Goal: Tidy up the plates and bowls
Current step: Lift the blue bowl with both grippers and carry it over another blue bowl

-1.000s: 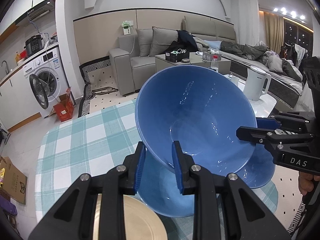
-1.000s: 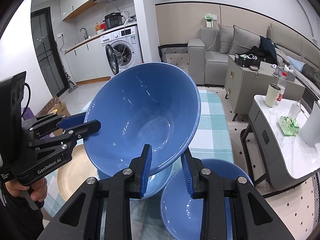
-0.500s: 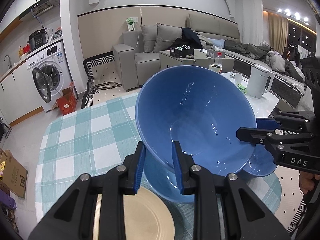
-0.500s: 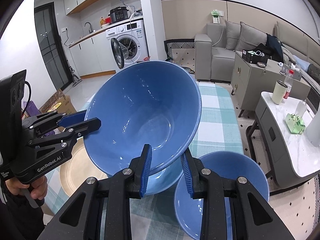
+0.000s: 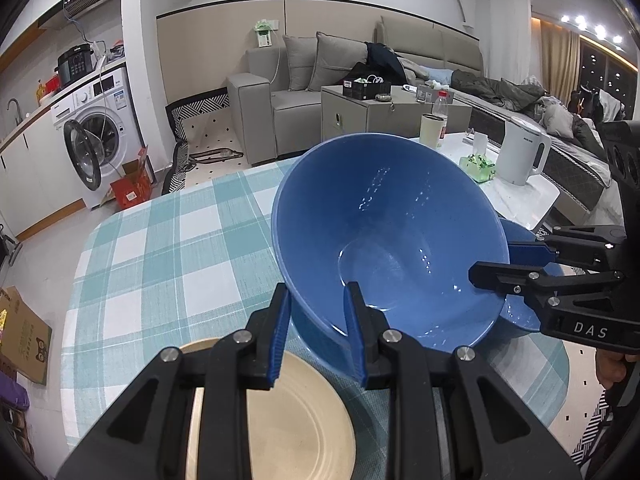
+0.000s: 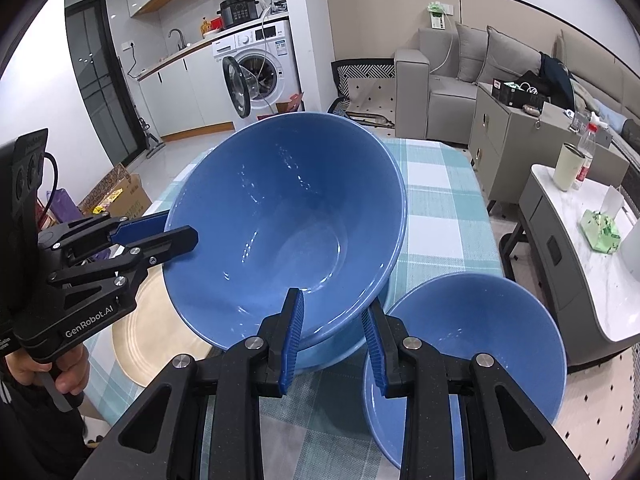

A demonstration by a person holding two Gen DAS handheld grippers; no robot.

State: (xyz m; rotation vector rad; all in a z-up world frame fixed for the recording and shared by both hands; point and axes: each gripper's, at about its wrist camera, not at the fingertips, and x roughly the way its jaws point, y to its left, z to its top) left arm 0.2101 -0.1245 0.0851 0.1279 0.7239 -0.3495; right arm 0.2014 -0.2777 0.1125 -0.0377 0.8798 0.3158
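Bowl carried on two rims, tilted over a second bowl

Bowl, large and blue, is the item in hand. In the right wrist view, the right gripper sits nearest at 6 o'clock, its fingers narrowed onto the bowl's near rim. The left gripper grips the opposite rim at 9 o'clock, fingers pinched almost closed on the thin wall. A grip on both sides appears chosen because the bowl is wide and a single pinch would let it swing.

The bowl hangs tilted, its mouth turned toward the cameras, directly above another blue bowl resting on the checked cloth of the counter. Only that lower bowl's edge shows beneath it. Judgement: the carried bowl is being nested into this one; whether the two already touch cannot be told.

At 4 o'clock, just beside the pair, stands a smaller blue bowl. At 8 o'clock lies a cream plate, partly hidden by the left gripper. Farther off at 12 o'clock the cloth is bare, leaving room for stacking.
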